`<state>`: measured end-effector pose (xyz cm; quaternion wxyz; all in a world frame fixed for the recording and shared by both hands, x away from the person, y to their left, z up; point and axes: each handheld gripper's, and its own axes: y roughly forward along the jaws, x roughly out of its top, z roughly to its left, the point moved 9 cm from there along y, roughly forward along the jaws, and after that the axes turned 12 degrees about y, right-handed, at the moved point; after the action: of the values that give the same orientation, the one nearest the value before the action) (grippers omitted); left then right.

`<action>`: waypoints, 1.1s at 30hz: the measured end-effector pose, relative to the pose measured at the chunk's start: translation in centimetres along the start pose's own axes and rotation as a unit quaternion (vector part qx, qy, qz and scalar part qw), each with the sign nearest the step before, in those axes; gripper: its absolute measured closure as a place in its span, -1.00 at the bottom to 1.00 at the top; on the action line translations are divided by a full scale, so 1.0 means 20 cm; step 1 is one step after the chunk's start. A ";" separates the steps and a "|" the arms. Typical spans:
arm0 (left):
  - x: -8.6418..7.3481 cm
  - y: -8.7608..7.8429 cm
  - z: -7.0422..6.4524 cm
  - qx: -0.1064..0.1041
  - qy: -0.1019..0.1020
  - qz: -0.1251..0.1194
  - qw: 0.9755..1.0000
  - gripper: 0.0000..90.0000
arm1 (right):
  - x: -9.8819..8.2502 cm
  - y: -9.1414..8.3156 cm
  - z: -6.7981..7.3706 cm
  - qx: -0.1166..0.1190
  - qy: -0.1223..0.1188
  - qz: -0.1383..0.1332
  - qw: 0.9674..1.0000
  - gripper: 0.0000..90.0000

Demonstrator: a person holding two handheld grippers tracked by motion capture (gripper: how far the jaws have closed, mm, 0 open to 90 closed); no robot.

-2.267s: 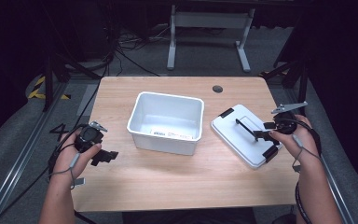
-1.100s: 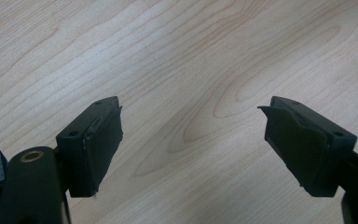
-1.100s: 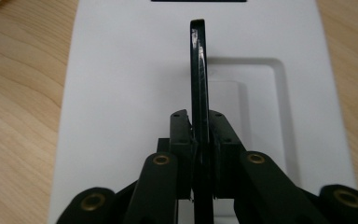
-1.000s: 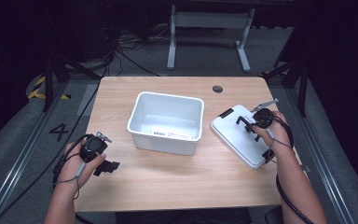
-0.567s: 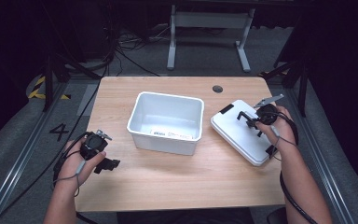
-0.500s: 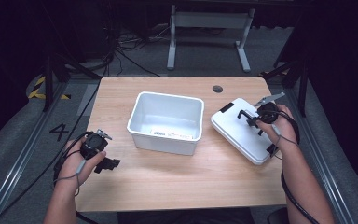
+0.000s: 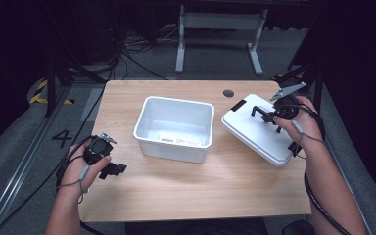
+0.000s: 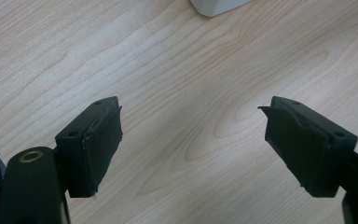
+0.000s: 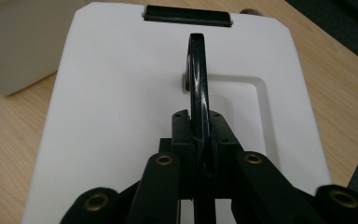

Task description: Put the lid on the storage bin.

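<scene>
A white lid (image 7: pixel 257 129) with black clips hangs tilted over the table's right side, its black handle (image 9: pixel 197 74) standing upright. My right gripper (image 7: pixel 272 116) is shut on that handle, and in the right gripper view its jaws (image 9: pixel 200 140) pinch the handle's near end. An empty white bin (image 7: pixel 175 127) sits in the middle of the wooden table (image 7: pixel 191 191). My left gripper (image 7: pixel 115 170) rests low over the table's front left, open, with bare wood between its pads (image 8: pixel 100 140).
A small dark round insert (image 7: pixel 228 93) sits in the tabletop behind the bin. A corner of the bin (image 8: pixel 216 5) shows at the top of the left gripper view. A metal stand (image 7: pixel 218 29) and cables lie on the floor beyond the table.
My right gripper has risen with the handle in its jaws, and the lid has come up off the table and tilted. The left gripper has kept still.
</scene>
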<state>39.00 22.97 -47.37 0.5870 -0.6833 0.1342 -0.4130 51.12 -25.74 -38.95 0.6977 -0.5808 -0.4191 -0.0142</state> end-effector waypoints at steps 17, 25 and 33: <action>-0.01 -0.02 0.01 0.001 -0.003 -0.005 1.000 -0.57 | 0.24 -0.15 0.16 0.026 -0.046 -0.027 0.998 0.87; -0.03 -0.04 0.01 0.003 -0.007 -0.005 1.000 -0.57 | 0.37 -0.17 0.28 0.036 -0.079 -0.034 0.996 0.87; -0.05 -0.05 0.01 0.005 -0.010 -0.007 1.000 -0.57 | 0.51 -0.16 0.43 0.052 -0.115 -0.042 0.991 0.87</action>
<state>38.25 24.13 -46.87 0.5890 -0.6850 0.1214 -0.4112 51.19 -15.04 -30.47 0.6731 -0.5235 -0.5204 0.0455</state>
